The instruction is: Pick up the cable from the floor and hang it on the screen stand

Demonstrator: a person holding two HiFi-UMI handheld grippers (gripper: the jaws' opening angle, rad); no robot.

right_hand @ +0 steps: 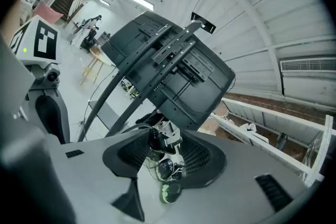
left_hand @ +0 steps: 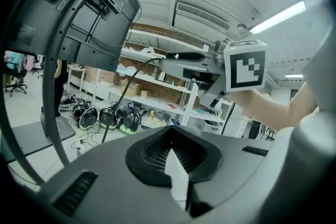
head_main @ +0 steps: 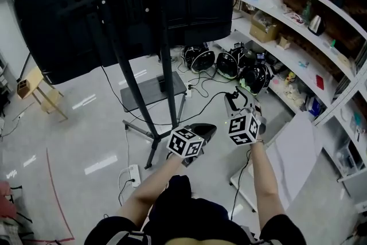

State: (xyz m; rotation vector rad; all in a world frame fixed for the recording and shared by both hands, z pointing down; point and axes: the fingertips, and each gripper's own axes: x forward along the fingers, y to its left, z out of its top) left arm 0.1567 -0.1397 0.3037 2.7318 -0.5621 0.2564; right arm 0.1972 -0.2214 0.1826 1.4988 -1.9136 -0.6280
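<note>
The big dark screen hangs on its black stand (head_main: 163, 37), seen from behind, with a grey base plate (head_main: 143, 94) on the floor. My right gripper (head_main: 233, 99) is held up in front of me, shut on the end of a black cable (head_main: 200, 111); the cable runs down to the floor by the stand's foot. In the right gripper view the plug end with a white piece (right_hand: 164, 139) sits between the jaws of my right gripper (right_hand: 165, 143), the stand (right_hand: 157, 57) beyond. The left gripper view shows the cable (left_hand: 123, 102) hanging from it. My left gripper (head_main: 209, 131) (left_hand: 170, 132) is shut and empty, just left of the right one.
Shelves (head_main: 298, 54) full of small items line the right side. Several black and green round devices (head_main: 238, 69) with tangled leads lie on the floor below them. A white power strip (head_main: 135, 175), a wooden stool (head_main: 43, 94) and a white board (head_main: 295, 152) stand nearby.
</note>
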